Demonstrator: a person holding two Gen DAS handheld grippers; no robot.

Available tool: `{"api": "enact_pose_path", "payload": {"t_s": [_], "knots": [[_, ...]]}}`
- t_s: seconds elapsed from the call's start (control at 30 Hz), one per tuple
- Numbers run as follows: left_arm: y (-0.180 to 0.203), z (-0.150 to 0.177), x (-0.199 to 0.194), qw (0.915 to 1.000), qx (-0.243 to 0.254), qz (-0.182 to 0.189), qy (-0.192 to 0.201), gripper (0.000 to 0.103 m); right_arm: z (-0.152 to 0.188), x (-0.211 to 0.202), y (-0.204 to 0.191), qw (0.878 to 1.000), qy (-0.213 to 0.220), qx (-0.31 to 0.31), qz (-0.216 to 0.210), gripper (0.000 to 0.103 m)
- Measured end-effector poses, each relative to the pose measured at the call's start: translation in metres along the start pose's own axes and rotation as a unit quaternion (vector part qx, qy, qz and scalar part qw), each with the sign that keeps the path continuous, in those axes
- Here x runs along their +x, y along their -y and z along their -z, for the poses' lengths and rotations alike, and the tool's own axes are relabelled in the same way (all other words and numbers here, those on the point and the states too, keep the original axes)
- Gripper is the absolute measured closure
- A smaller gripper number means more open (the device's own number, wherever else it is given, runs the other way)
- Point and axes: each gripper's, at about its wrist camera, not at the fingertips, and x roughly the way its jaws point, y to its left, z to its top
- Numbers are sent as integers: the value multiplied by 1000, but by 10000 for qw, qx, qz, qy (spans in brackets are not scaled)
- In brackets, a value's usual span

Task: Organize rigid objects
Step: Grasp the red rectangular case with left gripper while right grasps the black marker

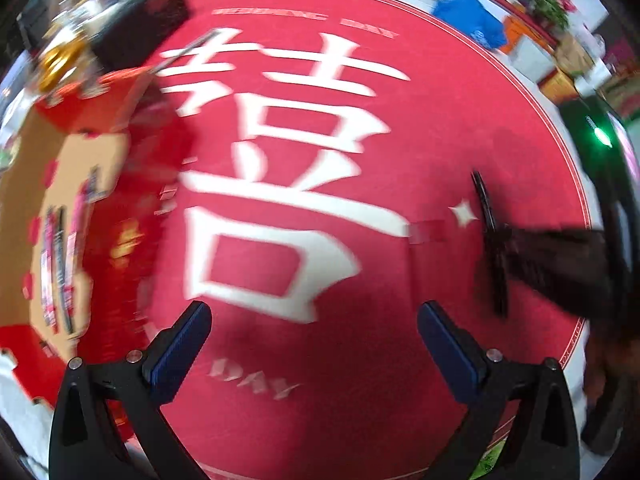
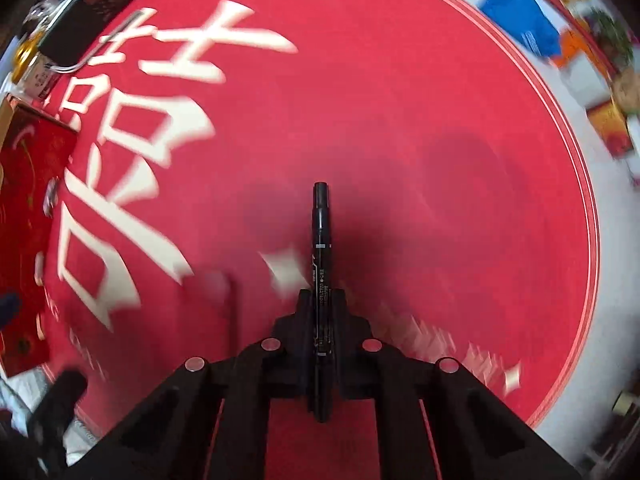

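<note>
I see a round red mat [image 1: 400,128] with white characters; a red box [image 1: 100,200] rests at its left, a black case [image 1: 136,28] upper left.

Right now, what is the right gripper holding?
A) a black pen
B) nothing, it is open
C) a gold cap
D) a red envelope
A: in the right wrist view the right gripper is shut on a black pen that sticks out forward over the red mat, while the left gripper is open and empty.
</note>
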Motion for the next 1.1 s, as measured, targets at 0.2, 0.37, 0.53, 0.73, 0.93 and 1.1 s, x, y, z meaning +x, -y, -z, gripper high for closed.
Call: {"api": "enact_pose_path", "payload": {"t_s": [0.2,0.37,0.53,0.73,0.93,1.1], "knots": [[56,-10,31,9996,212,-87,162,0,40,2,43,9990,-151,413,-18,93],[72,-13,53,9995,157,-255,-32,0,43,1,56,9987,-95,494,-130,93],[68,-16,56,9995,-235,-189,51,0,43,1,55,9983,-71,535,-239,93],[66,-24,52,9993,-332,-187,-65,8,49,-3,59,9981,-47,493,-360,93],[60,-31,32,9995,117,258,-143,67,51,-26,63,9969,124,557,-535,93],[30,-24,11,9992,42,365,-179,67,45,-38,73,9957,176,620,-670,93]]}}
